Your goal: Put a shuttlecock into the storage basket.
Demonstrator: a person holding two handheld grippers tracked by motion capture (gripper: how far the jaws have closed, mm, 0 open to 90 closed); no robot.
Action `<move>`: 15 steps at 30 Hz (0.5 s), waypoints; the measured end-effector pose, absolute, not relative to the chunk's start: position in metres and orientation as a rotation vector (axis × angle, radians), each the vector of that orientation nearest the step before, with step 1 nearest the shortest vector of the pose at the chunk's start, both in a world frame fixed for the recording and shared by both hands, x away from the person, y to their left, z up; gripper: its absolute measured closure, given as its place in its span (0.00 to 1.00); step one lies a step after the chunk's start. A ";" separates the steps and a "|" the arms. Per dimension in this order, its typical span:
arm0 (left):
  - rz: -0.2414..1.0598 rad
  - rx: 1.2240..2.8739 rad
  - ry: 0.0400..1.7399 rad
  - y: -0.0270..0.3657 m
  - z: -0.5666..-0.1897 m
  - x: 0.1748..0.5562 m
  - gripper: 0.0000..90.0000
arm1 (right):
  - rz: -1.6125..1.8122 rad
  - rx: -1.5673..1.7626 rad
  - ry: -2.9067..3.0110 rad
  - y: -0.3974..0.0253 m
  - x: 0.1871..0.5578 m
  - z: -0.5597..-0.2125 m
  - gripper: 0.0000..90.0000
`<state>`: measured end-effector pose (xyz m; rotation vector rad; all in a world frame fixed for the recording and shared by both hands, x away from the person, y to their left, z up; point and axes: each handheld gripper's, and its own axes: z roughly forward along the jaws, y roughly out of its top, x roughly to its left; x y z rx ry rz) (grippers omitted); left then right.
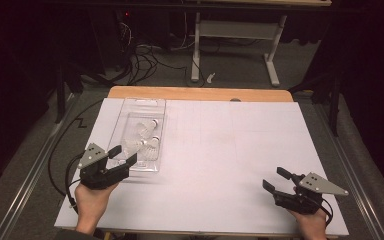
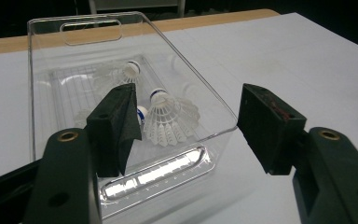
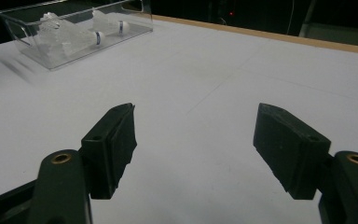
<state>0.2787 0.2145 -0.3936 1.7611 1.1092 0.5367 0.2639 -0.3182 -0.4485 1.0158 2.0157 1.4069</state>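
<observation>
Left claw (image 1: 122, 156), jaws wide and empty, faces the clear bin's (image 2: 205, 100) near end by the table's (image 1: 220, 150) left edge; shuttlecocks (image 2: 168, 116), perhaps three, inside. Right claw (image 1: 276, 179) open, empty, well apart.

Dim room, grey carpet (image 1: 240, 70), white-legged desk (image 1: 235, 30), tangled cables (image 1: 145, 62)
</observation>
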 end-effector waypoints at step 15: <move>0.519 1.750 1.116 0.214 -0.399 0.279 0.43 | 1.407 1.016 2.015 -0.318 0.264 -0.449 0.33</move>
